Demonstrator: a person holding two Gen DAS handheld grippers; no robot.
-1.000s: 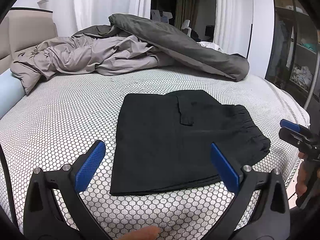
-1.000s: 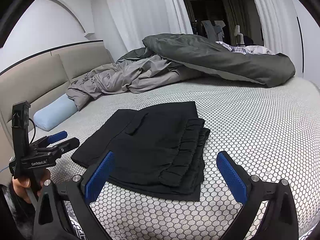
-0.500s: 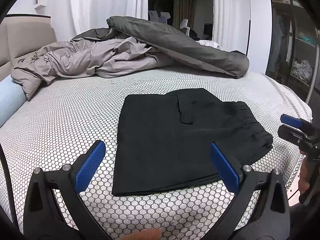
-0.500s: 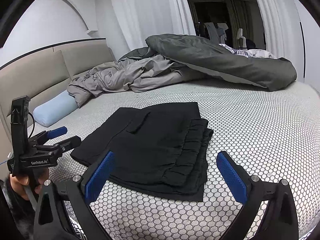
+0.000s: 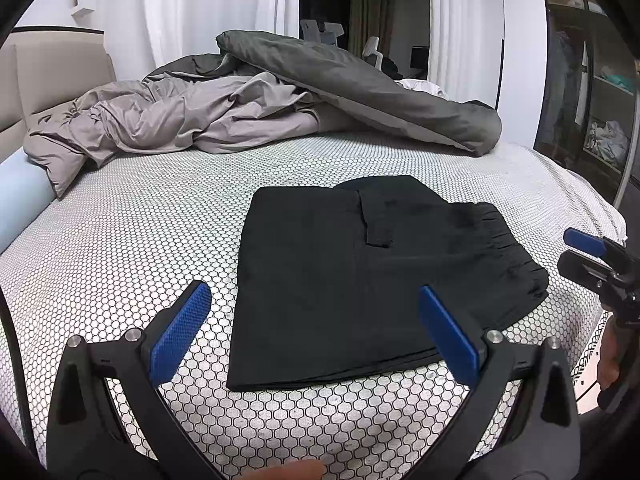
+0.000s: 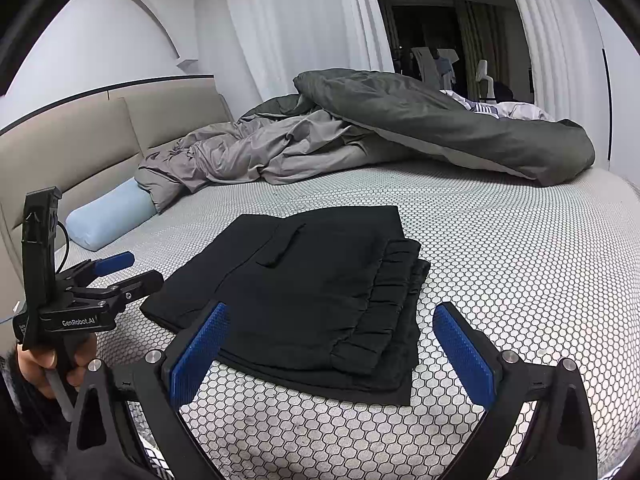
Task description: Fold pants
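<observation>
Black pants (image 5: pixel 360 280) lie folded into a flat rectangle on the bed, elastic waistband on the right. In the right wrist view the pants (image 6: pixel 312 296) show stacked layers at the waistband. My left gripper (image 5: pixel 312 304) hovers open over the near edge of the pants, nothing between its blue pads. My right gripper (image 6: pixel 330 314) is open and empty just short of the waistband end. Each gripper shows in the other's view: the right gripper (image 5: pixel 588 252) at the bed's right edge, the left gripper (image 6: pixel 124 272) held by a hand at the left.
The bed sheet (image 5: pixel 120 240) has a white honeycomb print. A crumpled grey duvet (image 5: pixel 320 100) fills the far side. A light blue pillow (image 6: pixel 108 220) lies by the beige headboard (image 6: pixel 80 148). Wardrobe shelves (image 5: pixel 600 100) stand beyond the bed's right edge.
Both grippers have only drifted slightly; the left one sits a little higher in the right wrist view. The pants have not moved and both grippers stay open.
</observation>
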